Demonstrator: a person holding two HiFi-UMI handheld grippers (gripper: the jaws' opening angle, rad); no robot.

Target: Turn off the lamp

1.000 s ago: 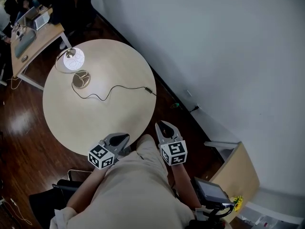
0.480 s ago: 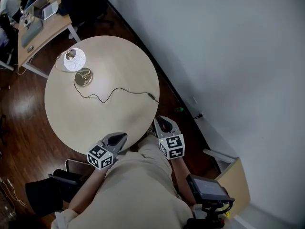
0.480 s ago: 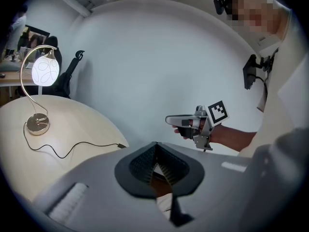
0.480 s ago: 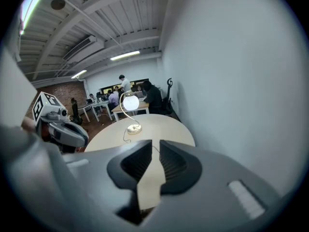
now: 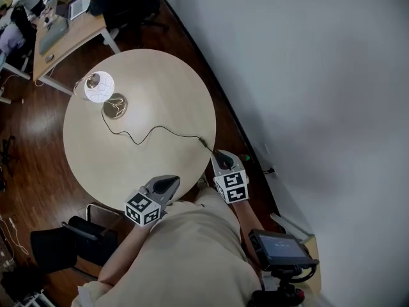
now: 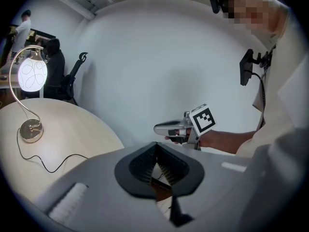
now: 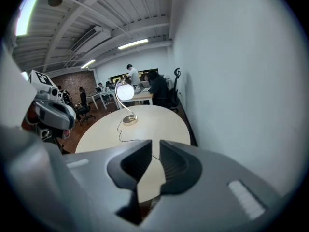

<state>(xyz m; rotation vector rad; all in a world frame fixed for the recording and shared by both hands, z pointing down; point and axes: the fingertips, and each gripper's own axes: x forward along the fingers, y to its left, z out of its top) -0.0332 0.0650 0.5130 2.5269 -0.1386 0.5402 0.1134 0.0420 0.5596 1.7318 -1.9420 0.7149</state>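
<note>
The lamp, with a lit white globe [image 5: 99, 86] and a brass base [image 5: 115, 106], stands at the far left of the round table [image 5: 160, 88]. Its black cord [image 5: 150, 132] snakes toward me to an inline switch [image 5: 203, 142]. My right gripper [image 5: 222, 159] hovers at the table's near edge just behind that switch, jaws a narrow slot apart with nothing between them [image 7: 155, 146]. Lower left of it, my left gripper [image 5: 171, 183] is at the table's edge, its tips together and empty [image 6: 155, 149]. The left gripper view shows the lamp [image 6: 32, 74] far off to its left.
A white wall [image 5: 307, 75] runs close along the table's right side. Desks with laptops and seated people [image 5: 64, 24] stand beyond the lamp. A black bag or chair [image 5: 89, 238] sits on the wooden floor at my left. A small screen [image 5: 281, 248] hangs at my hip.
Both grippers have come forward toward the table. The right one went from beside my body to the table edge near the cord's switch. Jaw gaps look unchanged.
</note>
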